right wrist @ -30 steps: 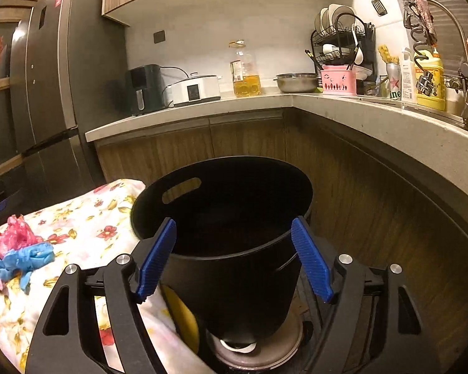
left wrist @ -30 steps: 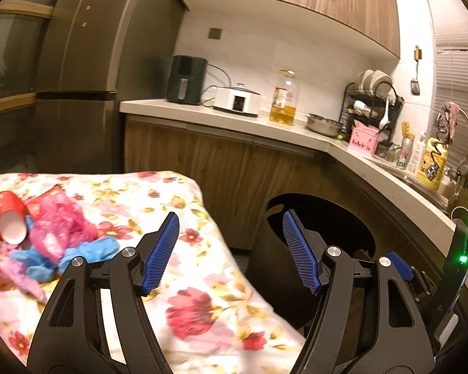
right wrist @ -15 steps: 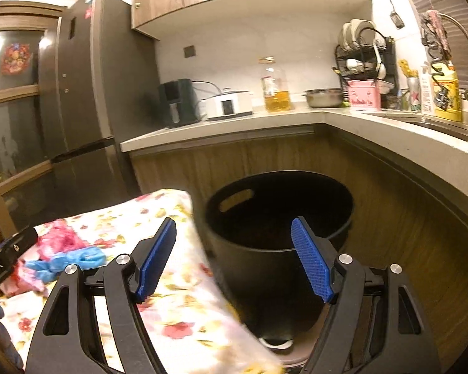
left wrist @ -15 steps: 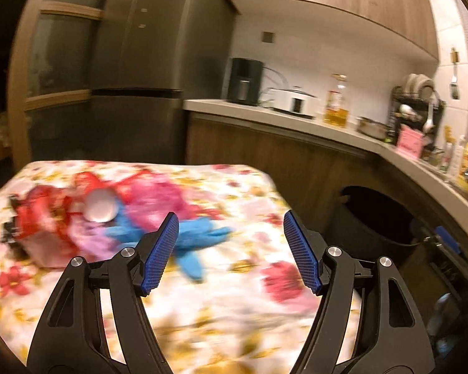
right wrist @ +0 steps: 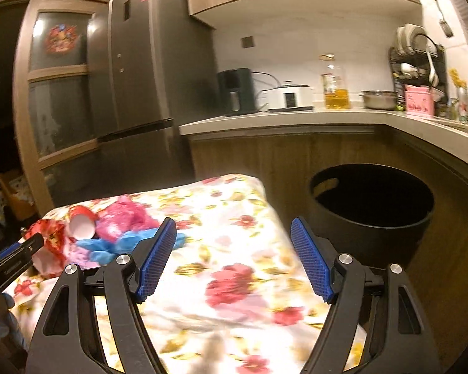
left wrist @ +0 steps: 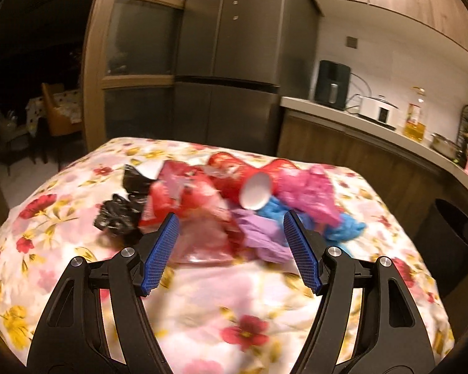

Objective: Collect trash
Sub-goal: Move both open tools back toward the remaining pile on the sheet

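Left wrist view: my left gripper (left wrist: 231, 244) points slightly downward over the floral tablecloth (left wrist: 234, 311), jaws spread wide with nothing between the blue pads.
Right wrist view: my right gripper (right wrist: 232, 257) is tilted a little below level over the near right part of the cloth, jaws wide apart and empty.
Bin: the black bin (right wrist: 371, 215) stands on the floor just beside the table's right edge, under the counter (right wrist: 296, 121).
Trash pile: heaped on the cloth ahead of my left gripper, well left of my right one.
Red wrapper: the red packaging (left wrist: 184, 199) lies at the pile's front, just beyond my left pads.
Pink bag: the crumpled pink bag (left wrist: 309, 193) sits on the right of the pile.
Blue gloves: the blue gloves (left wrist: 343, 227) lie under the pink bag.
Black bag: the black bag (left wrist: 121, 212) is on the left.
Cup: the red paper cup (left wrist: 254, 190) lies on its side atop the pile, its white inside facing me.
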